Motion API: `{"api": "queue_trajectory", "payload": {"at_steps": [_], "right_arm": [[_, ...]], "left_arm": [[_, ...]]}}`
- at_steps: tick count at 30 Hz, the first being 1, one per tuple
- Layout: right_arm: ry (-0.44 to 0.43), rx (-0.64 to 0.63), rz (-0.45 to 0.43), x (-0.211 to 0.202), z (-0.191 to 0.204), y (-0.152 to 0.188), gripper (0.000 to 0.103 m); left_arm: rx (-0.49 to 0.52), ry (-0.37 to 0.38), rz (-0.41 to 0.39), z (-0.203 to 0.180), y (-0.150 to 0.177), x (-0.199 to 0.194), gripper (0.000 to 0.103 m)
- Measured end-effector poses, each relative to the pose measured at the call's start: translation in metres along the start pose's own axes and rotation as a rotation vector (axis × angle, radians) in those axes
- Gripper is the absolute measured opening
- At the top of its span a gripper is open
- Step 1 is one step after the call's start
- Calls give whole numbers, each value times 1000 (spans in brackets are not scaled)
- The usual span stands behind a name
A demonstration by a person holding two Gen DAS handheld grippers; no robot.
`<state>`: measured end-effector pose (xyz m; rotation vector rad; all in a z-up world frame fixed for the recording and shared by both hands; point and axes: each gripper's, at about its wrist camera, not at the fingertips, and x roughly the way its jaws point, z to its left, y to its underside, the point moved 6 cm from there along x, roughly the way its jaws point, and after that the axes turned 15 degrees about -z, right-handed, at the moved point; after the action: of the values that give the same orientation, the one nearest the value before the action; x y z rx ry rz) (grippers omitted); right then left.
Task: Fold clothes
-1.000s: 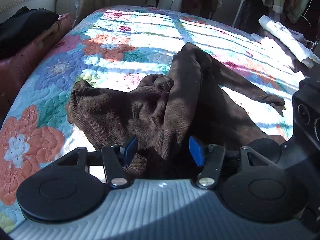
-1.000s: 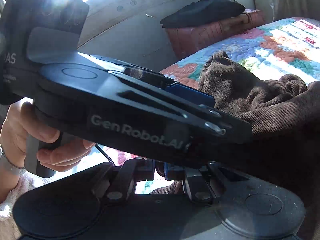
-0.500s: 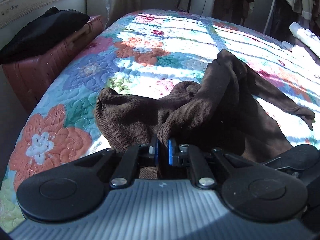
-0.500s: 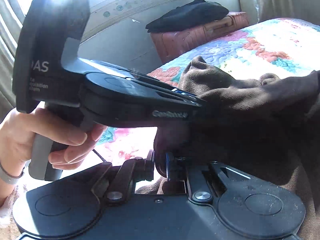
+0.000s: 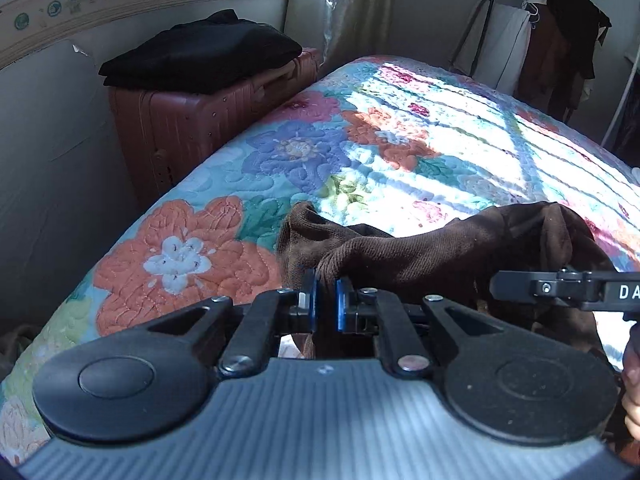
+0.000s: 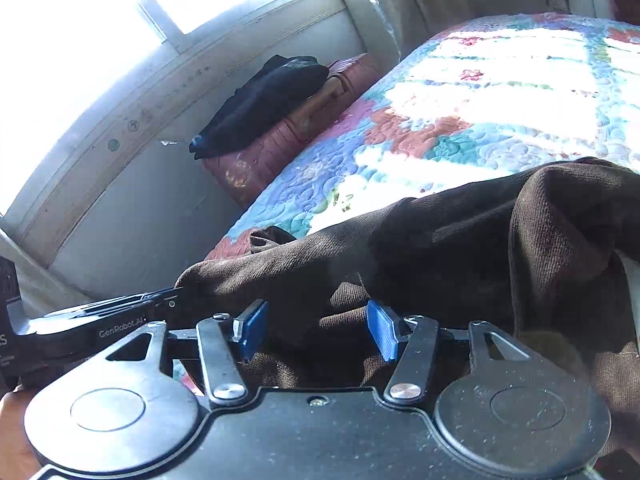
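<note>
Nearest in the left wrist view, the left gripper [image 5: 325,305] has its blue-padded fingers [image 5: 310,304] pinched tight on a bunched edge of the brown garment [image 5: 432,252], with a fold of cloth rising just beyond the pads. The rest of that garment stretches to the right as a raised ridge, lifted clear of the quilt along its middle, and its far end drapes over the dark body of the right gripper [image 5: 568,287] at the right edge of the view. A corner of the cloth sticks up just left of the pinch, against the orange flower of the bed [image 5: 224,236].

In the right wrist view the right gripper [image 6: 316,328] has its fingers [image 6: 382,328] wide apart and opening; brown cloth lies between and under them, but neither pad presses on it. The left gripper [image 6: 120,320] reaches in from the left edge, its tip buried in the garment's hem.

Beyond the garment the quilted bed cover runs open and flat, sunlit in bars, with nothing lying on it up to the far edge. The bed's left edge curves down close to the wall. There, just beside the bed's corner, stands a reddish suitcase [image 5: 192,120] with a folded black garment [image 5: 200,56] resting on top. Farther still, behind the bed, a curtain [image 5: 360,4] hangs, and a clothes rack [image 5: 536,24] with hanging clothes stands at the far right.
</note>
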<state>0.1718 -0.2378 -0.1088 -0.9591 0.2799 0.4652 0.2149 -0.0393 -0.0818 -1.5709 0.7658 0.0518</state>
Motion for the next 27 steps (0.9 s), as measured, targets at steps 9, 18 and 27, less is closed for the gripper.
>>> {"api": "queue_trajectory", "payload": {"at_steps": [9,18,27], "right_arm": [[57,115,27,26,-13,-16,64],[51,155,5,42,-15,-21,37],[-83,-194,-96,16,39,-23,7]], "left_arm": [[-61,146,-29,-18,-1,-16,9],[-75,275,103,-32,24,-2,9],[-23,285,119,-35,25,-6,12]]}}
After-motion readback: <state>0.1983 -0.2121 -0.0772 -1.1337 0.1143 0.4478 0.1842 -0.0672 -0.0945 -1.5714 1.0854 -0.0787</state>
